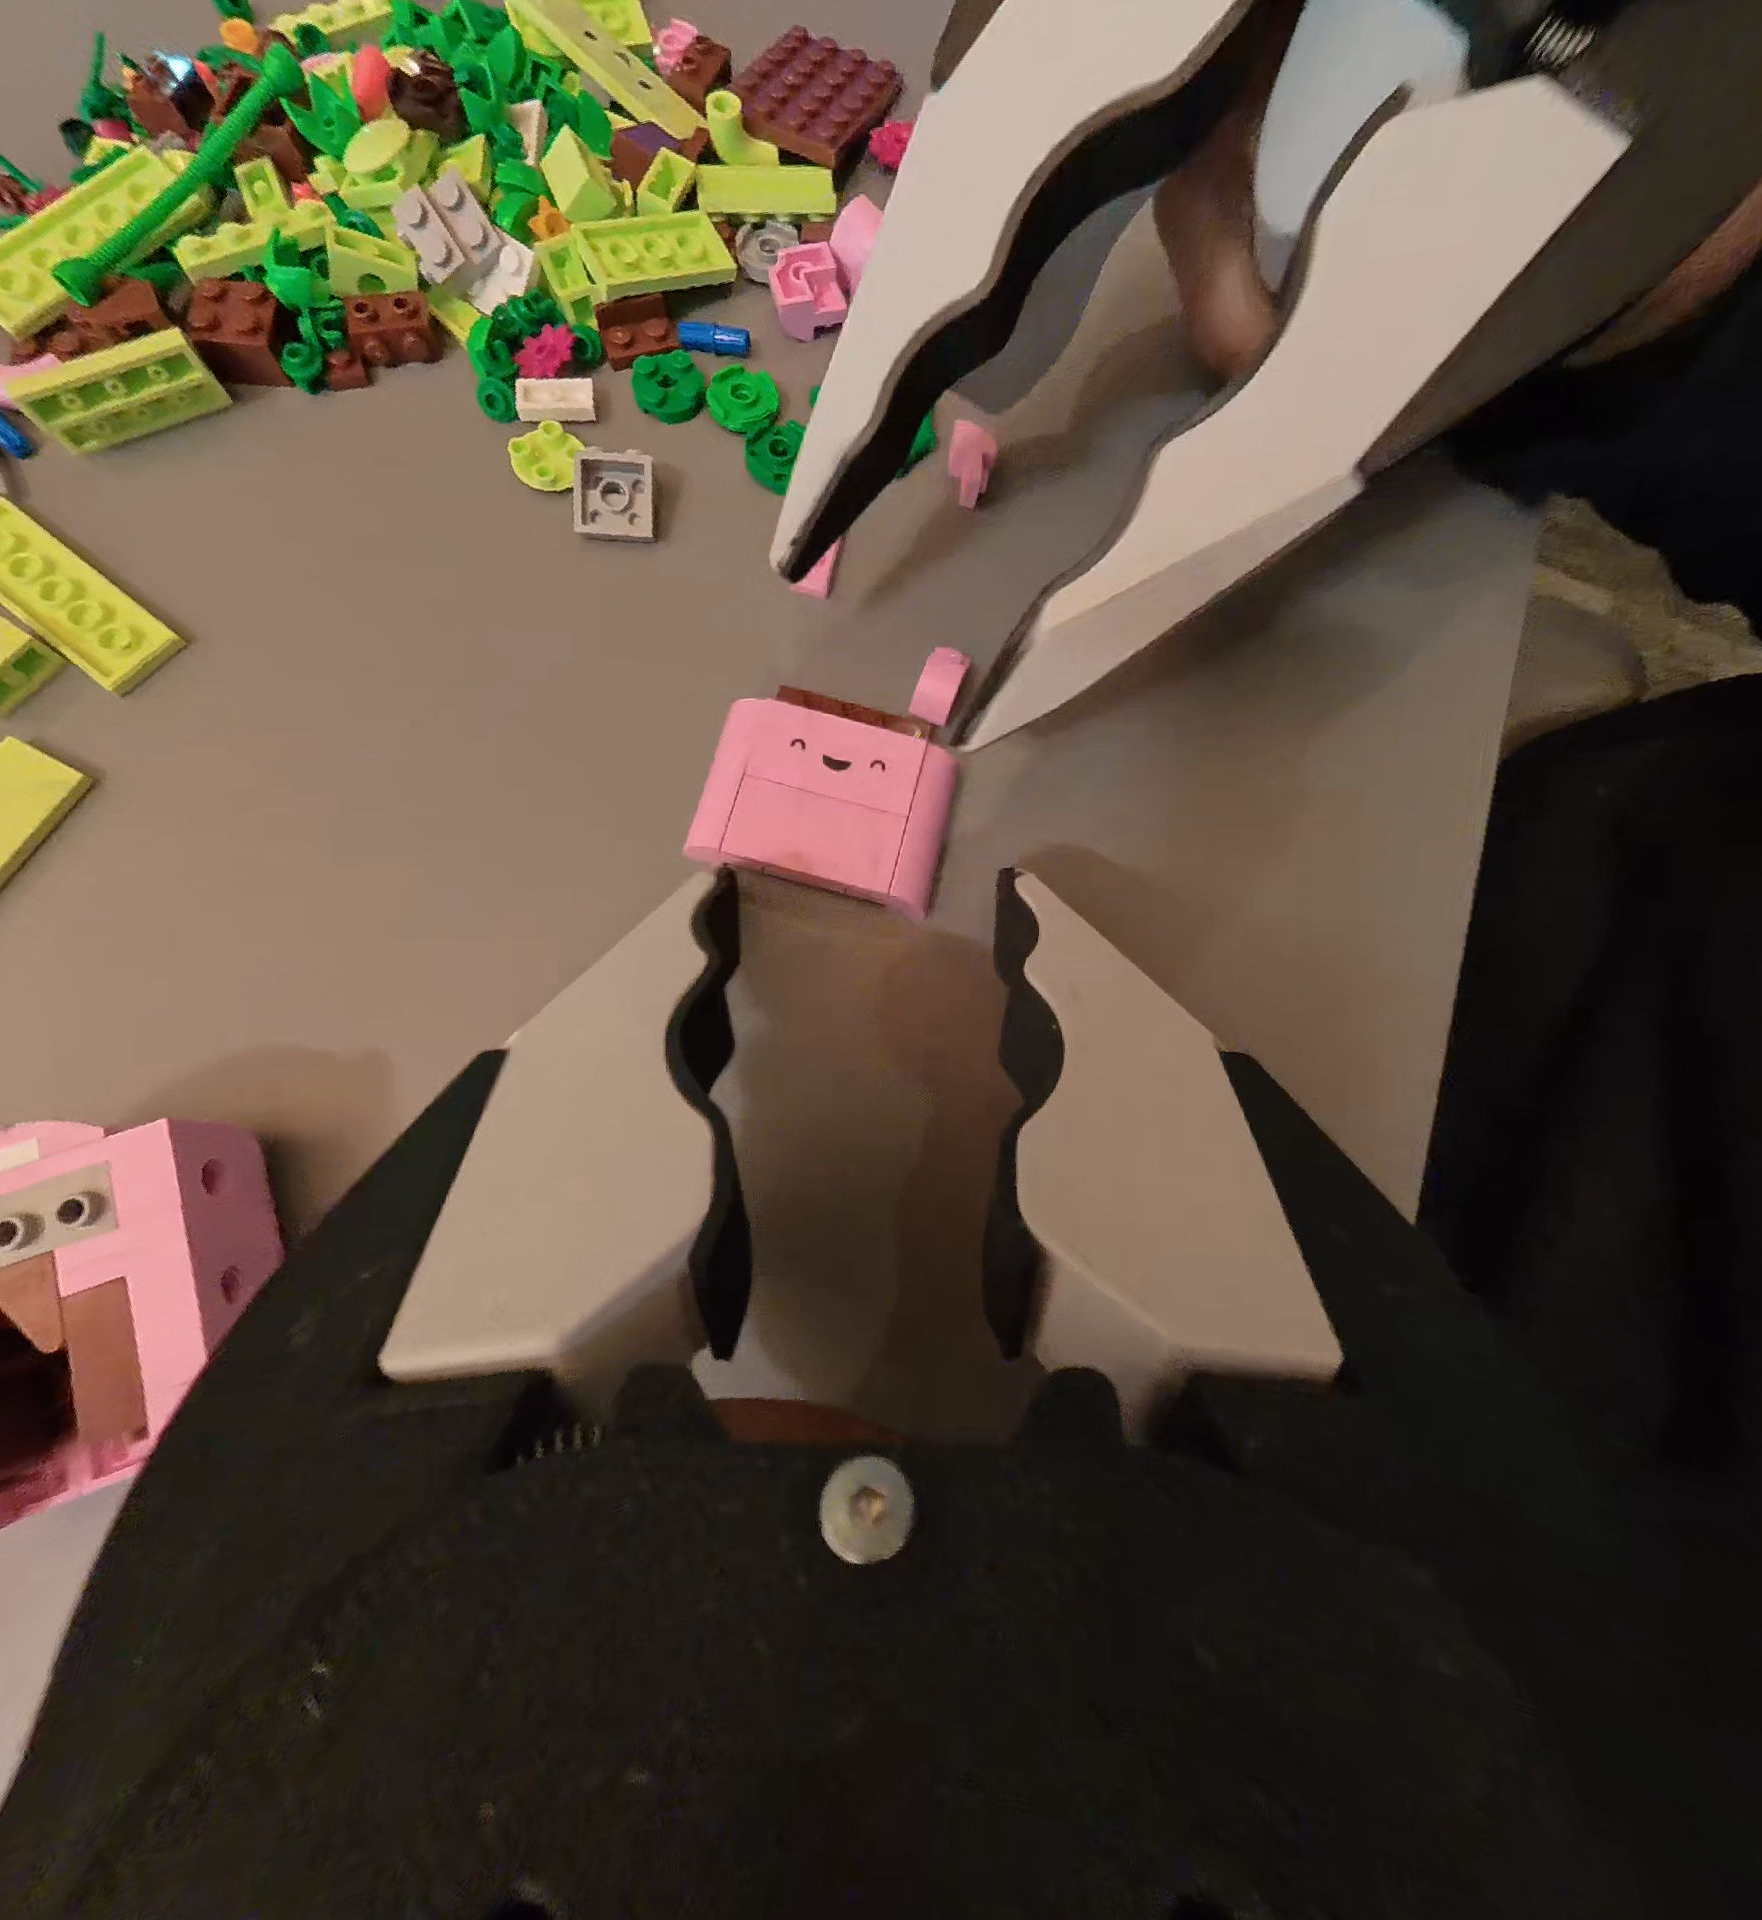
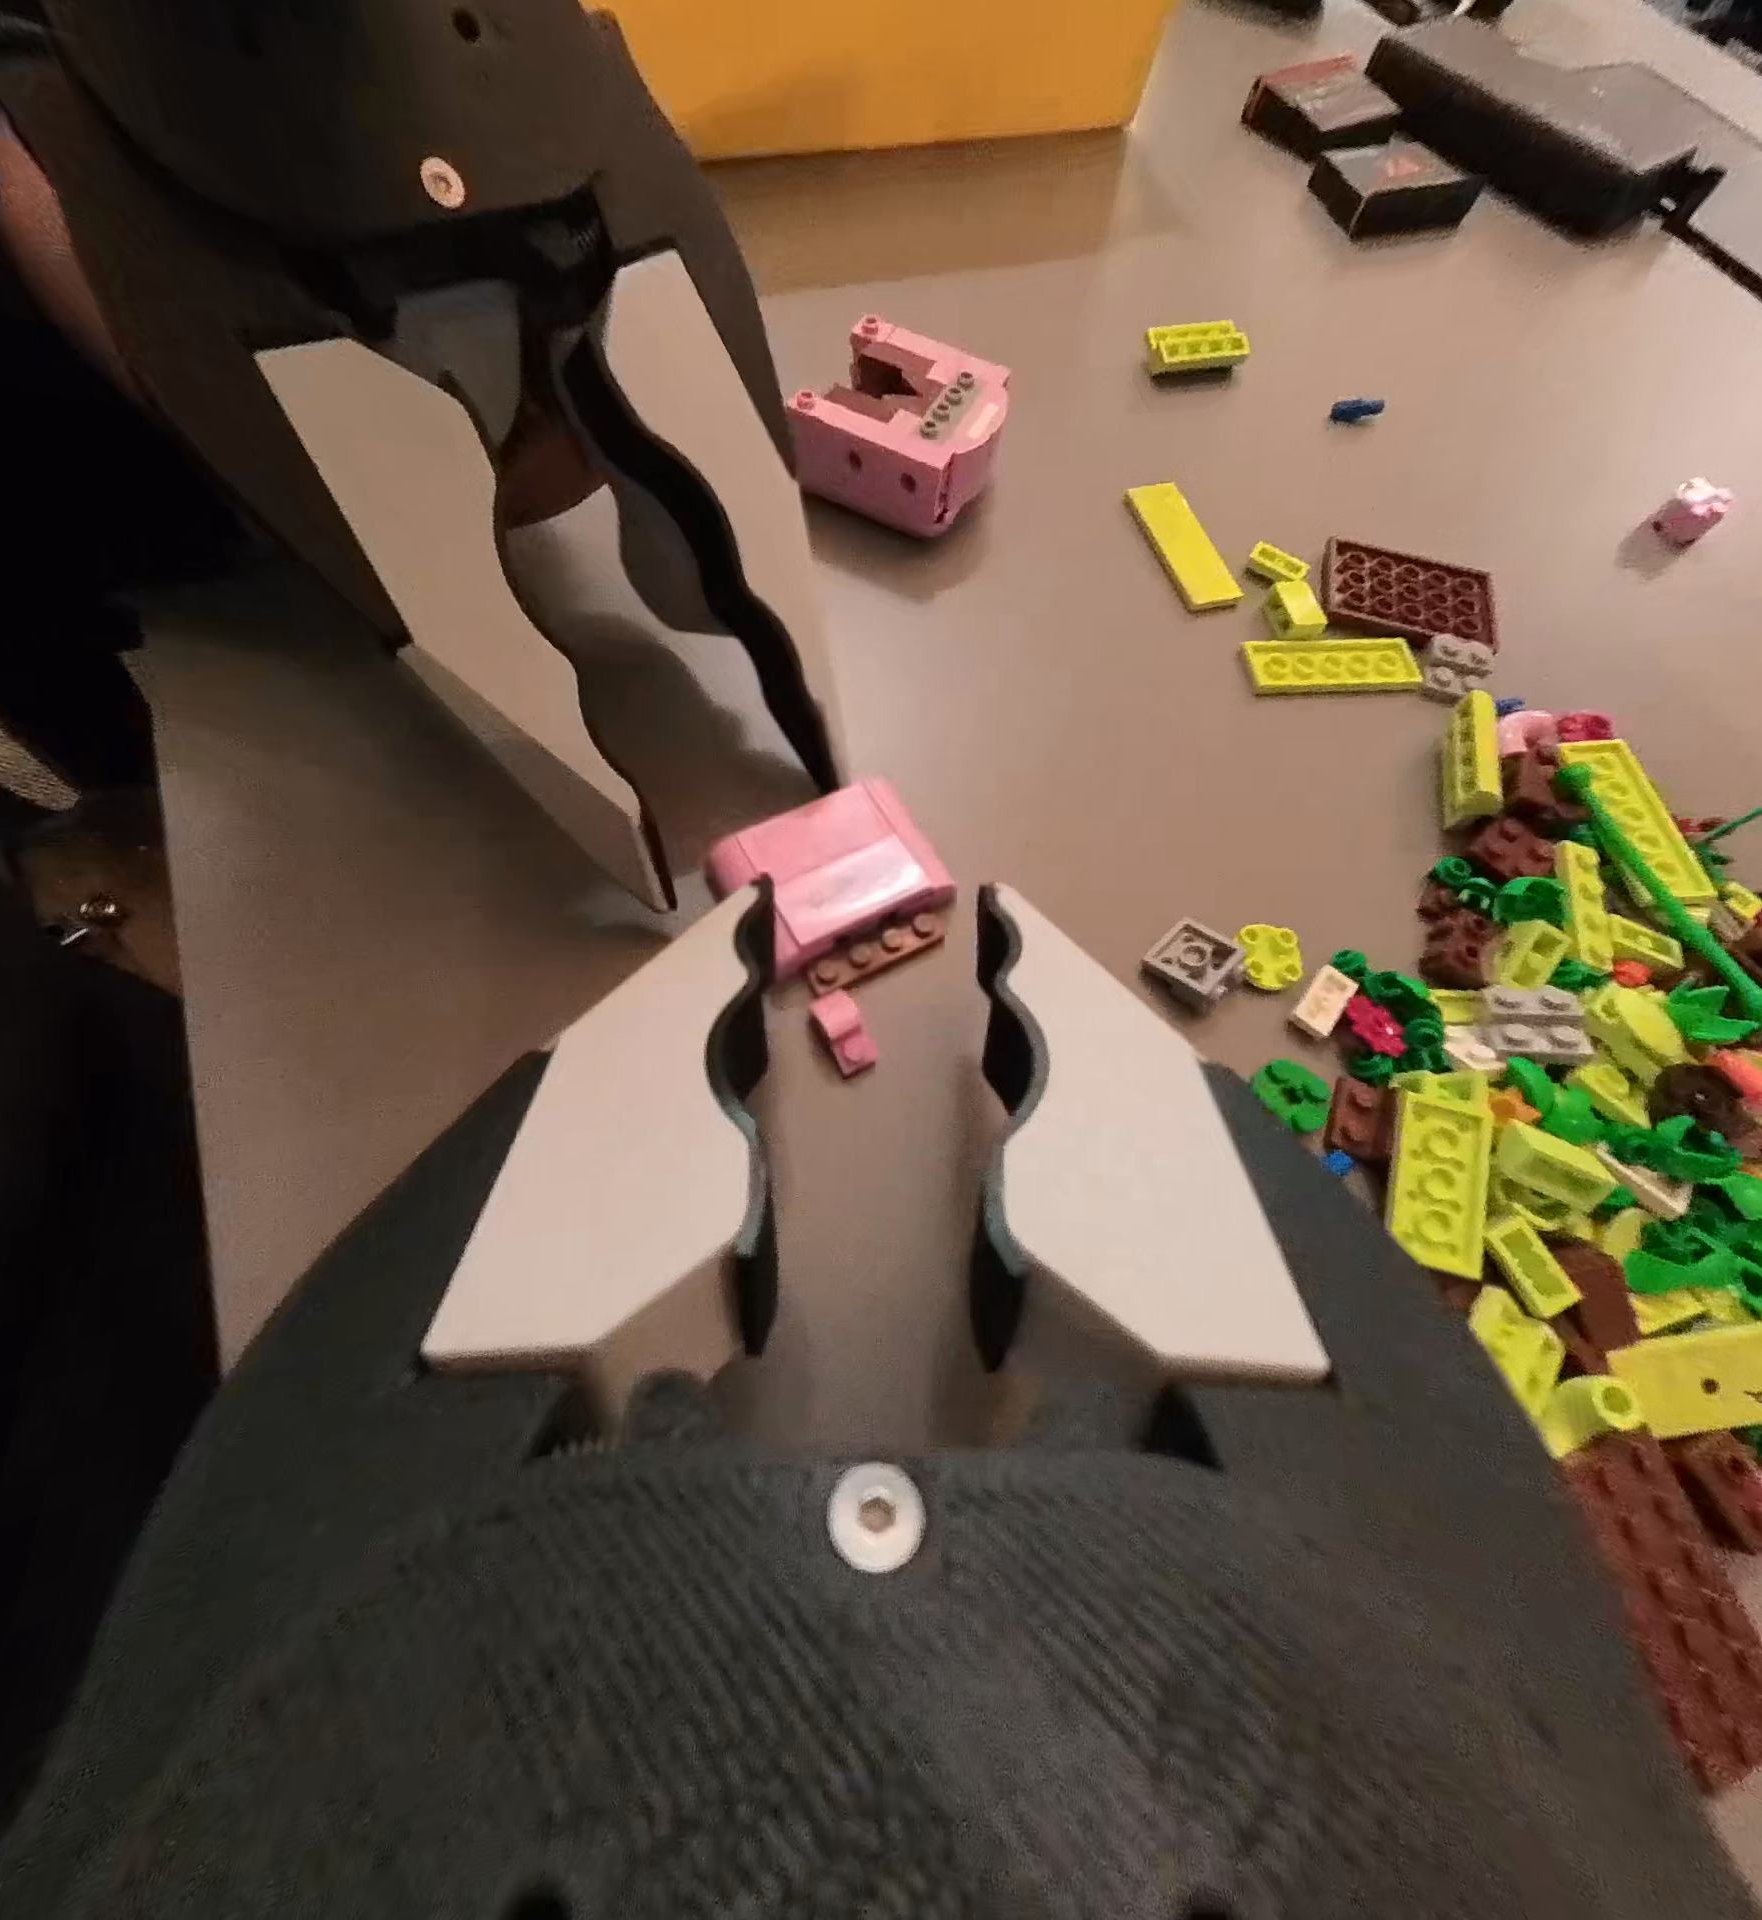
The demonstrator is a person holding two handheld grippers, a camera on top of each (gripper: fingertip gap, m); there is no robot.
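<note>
A small pink brick block with a smiling face point(image 1: 820, 805) lies on the grey table, brown studded plate at its far end. My left gripper point(image 1: 861, 883) is open and empty, its fingertips just short of the block. My right gripper point(image 1: 882, 649) is open and empty and comes down from the far side, one fingertip beside a small pink brick point(image 1: 939, 686) that lies close to the block. In the right wrist view the block point(image 2: 835, 883) lies just past my right gripper point(image 2: 872, 904), the small pink brick point(image 2: 844, 1032) lies between its fingers, and the left gripper point(image 2: 742, 831) stands behind.
A heap of lime, green, brown and pink bricks point(image 1: 357, 208) covers the far left; it shows at the right in the right wrist view point(image 2: 1583, 1091). A bigger pink brick build point(image 1: 56, 1309) sits at the left near me. A yellow box point(image 2: 887, 73) and black boxes point(image 2: 1376, 135) stand farther off.
</note>
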